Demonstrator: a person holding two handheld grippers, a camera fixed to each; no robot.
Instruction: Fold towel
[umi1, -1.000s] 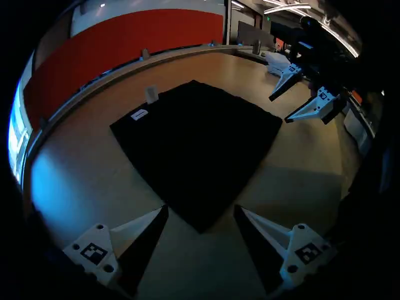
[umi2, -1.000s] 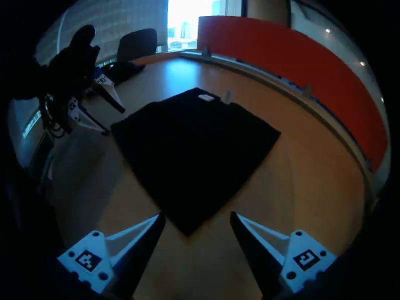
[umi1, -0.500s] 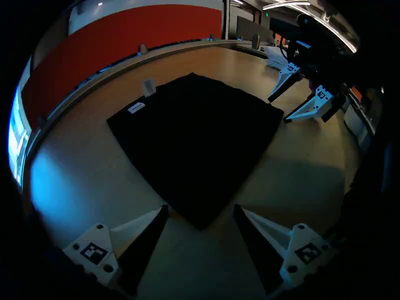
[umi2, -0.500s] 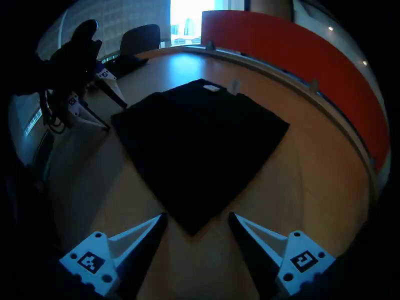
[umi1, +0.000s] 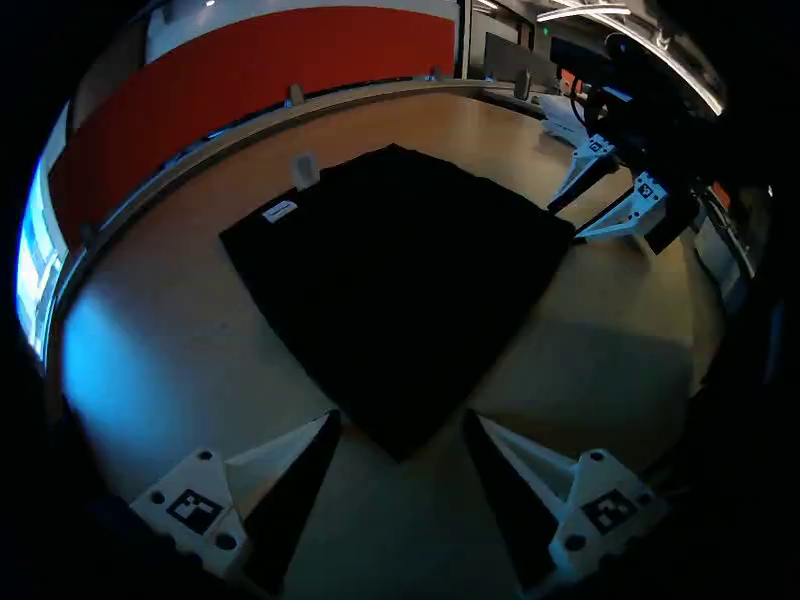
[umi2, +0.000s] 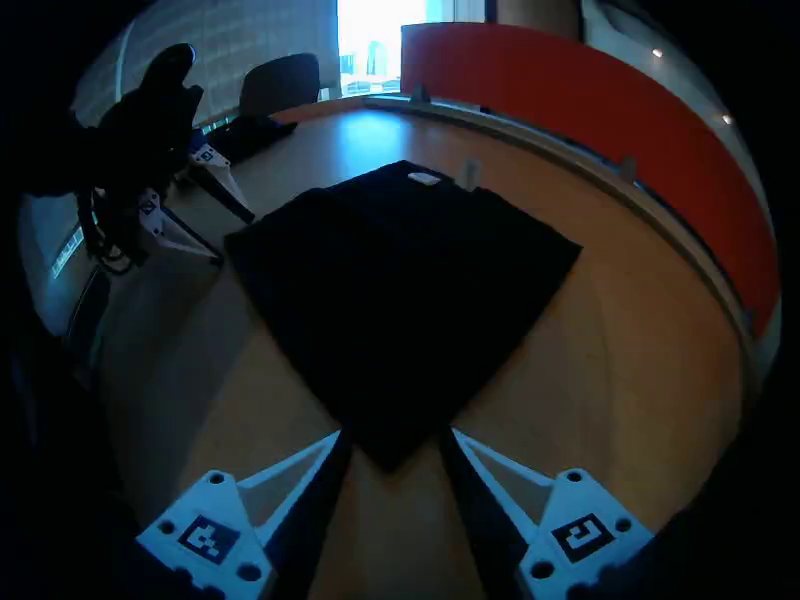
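A black towel (umi1: 400, 280) lies spread flat on the wooden table (umi1: 170, 350), with a white tag (umi1: 280, 210) near its far corner. My left gripper (umi1: 400, 418) is open low over the table, and one towel corner lies just between its fingertips. In the right gripper view the towel (umi2: 400, 290) points another corner into my right gripper (umi2: 395, 435), whose fingers stand partly closed on either side of it with a gap still showing. Each gripper appears across the towel in the other's view: the right gripper (umi1: 564, 224) and the left gripper (umi2: 235, 242), both open.
A red partition (umi1: 250, 80) runs along the table's far edge. A small white upright piece (umi1: 305, 170) stands by the towel's far corner. A dark chair (umi2: 280, 85) and a bright window (umi2: 385, 45) lie beyond the table. Bare wood (umi2: 620, 340) surrounds the towel.
My right gripper's fingers have drawn closer together around the towel's near corner and edged slightly forward. The left gripper has hardly moved and stays wide.
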